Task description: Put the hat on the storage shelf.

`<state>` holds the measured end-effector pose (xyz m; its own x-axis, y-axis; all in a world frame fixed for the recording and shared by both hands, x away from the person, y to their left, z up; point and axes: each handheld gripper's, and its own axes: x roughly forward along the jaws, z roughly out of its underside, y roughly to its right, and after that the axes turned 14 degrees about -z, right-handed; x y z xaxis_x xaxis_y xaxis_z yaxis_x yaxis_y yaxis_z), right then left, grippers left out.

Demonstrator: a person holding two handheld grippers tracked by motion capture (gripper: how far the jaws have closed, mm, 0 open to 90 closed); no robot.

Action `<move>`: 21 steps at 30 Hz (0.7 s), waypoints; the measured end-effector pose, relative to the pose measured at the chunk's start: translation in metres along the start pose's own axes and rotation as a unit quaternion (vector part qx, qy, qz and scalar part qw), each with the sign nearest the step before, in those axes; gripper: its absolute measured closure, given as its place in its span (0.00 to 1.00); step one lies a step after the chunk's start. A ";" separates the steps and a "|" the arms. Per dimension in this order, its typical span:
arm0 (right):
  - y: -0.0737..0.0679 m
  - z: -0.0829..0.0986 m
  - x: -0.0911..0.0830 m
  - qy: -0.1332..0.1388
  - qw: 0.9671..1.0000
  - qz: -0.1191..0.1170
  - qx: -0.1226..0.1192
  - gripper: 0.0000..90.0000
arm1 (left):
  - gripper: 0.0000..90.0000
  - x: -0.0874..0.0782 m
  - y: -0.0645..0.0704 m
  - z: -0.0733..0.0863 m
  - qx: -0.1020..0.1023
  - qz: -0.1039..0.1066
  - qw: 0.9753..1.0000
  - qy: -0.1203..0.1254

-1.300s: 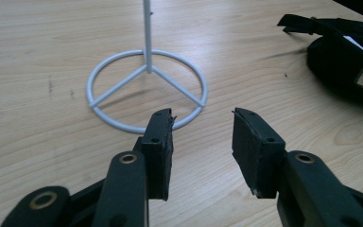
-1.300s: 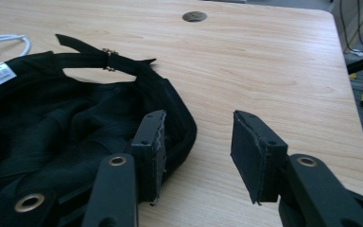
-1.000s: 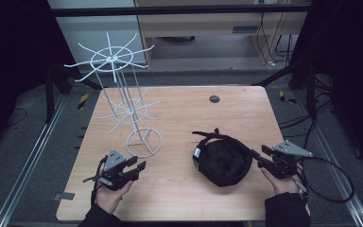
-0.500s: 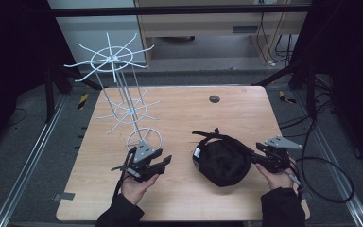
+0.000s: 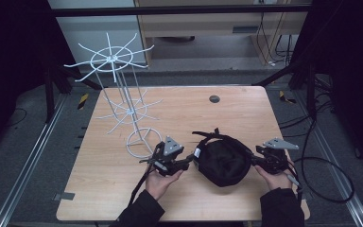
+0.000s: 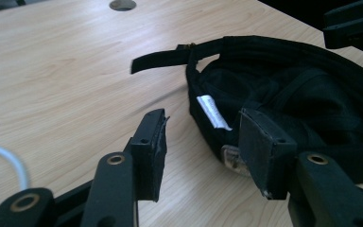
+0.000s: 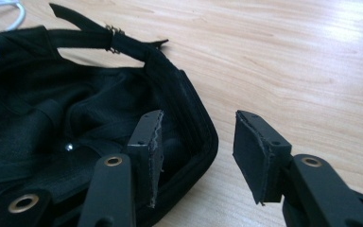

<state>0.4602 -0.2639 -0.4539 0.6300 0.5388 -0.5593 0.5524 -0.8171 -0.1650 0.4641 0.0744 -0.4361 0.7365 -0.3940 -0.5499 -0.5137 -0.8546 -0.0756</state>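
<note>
A black cap (image 5: 223,161) lies upside down on the wooden table (image 5: 246,113), its strap (image 6: 163,57) sticking out at the back. My left gripper (image 5: 189,163) is open at the cap's left rim (image 6: 203,116); one jaw is over the table and the other over the cap's edge beside a white label (image 6: 212,111). My right gripper (image 5: 254,161) is open at the cap's right side, its jaws straddling the rim (image 7: 203,127), one inside the cap (image 7: 66,137) and one outside. Neither pair of jaws presses on the fabric.
A white wire display stand (image 5: 123,101) with a ring base (image 5: 140,143) rises at the table's left, just behind my left hand. A round cable hole (image 5: 214,99) sits near the far edge. A black cable (image 5: 326,187) trails off the right side.
My left gripper has travelled right from the near left of the table to the cap's left rim. My right gripper has edged in onto the cap's right rim.
</note>
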 end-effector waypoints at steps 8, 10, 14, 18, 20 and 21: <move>0.004 0.005 0.006 -0.021 1.000 0.003 0.011 0.58 | 0.57 0.024 0.010 0.001 -0.010 0.004 0.999 -0.035; 0.005 0.007 0.008 -0.029 0.999 0.004 0.012 0.58 | 0.58 0.027 0.012 0.003 -0.009 0.006 0.999 -0.045; 0.006 0.010 0.012 -0.037 0.999 0.001 0.018 0.58 | 0.61 0.034 0.017 0.007 -0.001 0.009 0.998 -0.062; 0.006 0.011 0.016 -0.048 0.999 -0.003 0.023 0.58 | 0.68 0.039 0.020 0.014 0.006 0.011 0.997 -0.074; 0.006 0.012 0.017 -0.054 0.998 -0.008 0.027 0.60 | 0.74 0.042 0.021 0.017 0.003 0.013 0.997 -0.076; 0.006 0.013 0.018 -0.058 0.998 -0.007 0.027 0.62 | 0.77 0.043 0.020 0.019 0.003 0.014 0.997 -0.080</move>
<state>0.4681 -0.2620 -0.4751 0.5539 0.5254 -0.6459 0.5285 -0.8213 -0.2148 0.4766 0.0466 -0.4767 0.6428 -0.3582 -0.6771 -0.5360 -0.8418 -0.0634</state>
